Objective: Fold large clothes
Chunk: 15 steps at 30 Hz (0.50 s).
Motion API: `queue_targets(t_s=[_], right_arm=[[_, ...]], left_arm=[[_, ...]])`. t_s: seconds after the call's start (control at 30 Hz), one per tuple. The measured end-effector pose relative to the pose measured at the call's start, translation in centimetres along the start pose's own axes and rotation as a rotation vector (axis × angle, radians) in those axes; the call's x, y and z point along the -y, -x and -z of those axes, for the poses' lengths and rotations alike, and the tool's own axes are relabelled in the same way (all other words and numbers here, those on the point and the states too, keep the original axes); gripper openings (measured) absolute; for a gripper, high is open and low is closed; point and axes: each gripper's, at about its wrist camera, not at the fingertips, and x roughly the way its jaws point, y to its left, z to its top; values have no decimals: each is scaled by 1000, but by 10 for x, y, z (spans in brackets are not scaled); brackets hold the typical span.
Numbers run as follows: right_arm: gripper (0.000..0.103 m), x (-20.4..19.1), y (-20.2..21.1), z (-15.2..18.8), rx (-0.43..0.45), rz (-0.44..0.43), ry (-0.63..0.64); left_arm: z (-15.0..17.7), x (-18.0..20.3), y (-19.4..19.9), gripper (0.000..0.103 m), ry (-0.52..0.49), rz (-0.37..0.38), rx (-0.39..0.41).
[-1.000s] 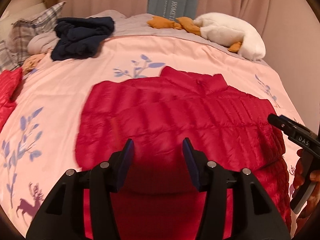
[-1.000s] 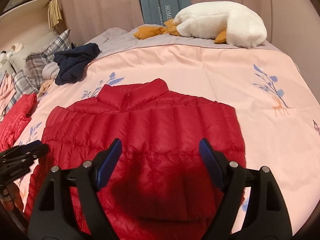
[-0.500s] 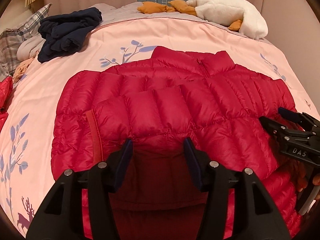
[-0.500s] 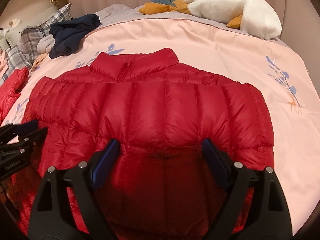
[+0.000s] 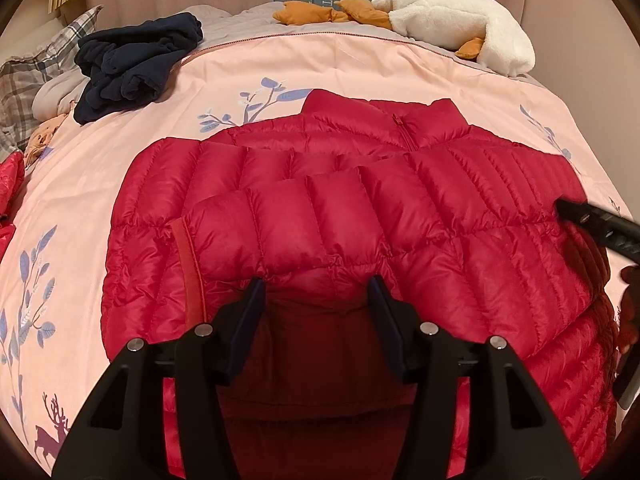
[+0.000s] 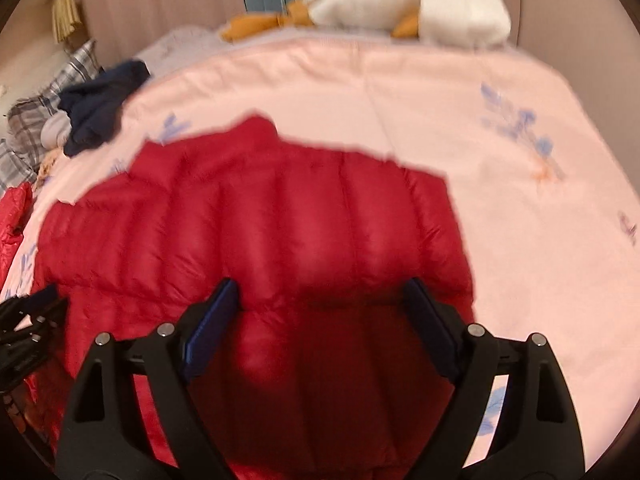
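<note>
The red down jacket (image 5: pixel 340 216) lies spread on the pink bedcover (image 5: pixel 360 64), filling the centre of both views. The left gripper (image 5: pixel 316 292), at lower centre of its frame, holds its jaws partly apart over a jacket fold, with no grip visible. The right gripper (image 6: pixel 320 296) has just been opening; its jaws stand wide, jacket fabric between them, unclamped.

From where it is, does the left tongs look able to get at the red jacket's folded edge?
Probably yes: the left tongs stand open right over the red jacket, nothing between.
</note>
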Motion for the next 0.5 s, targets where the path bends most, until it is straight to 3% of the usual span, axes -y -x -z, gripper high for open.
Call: queue_targets(t_s=[0.13,0.23,0.33,0.5], right_arm=[[88,7,-4,0,-26,-37,-40],[87,6,9,-1,2,-40,-42],[87,-8,32,4,64,-36,35],[87,-39,47,22,78,-73,168]], left_arm=[[1,1,-1,56,-4,-2,-2],[1,0,-1,56,-2,1,-6],[1,0,-1,56,1,3,-7],[1,0,-2,57,1,2,-8]])
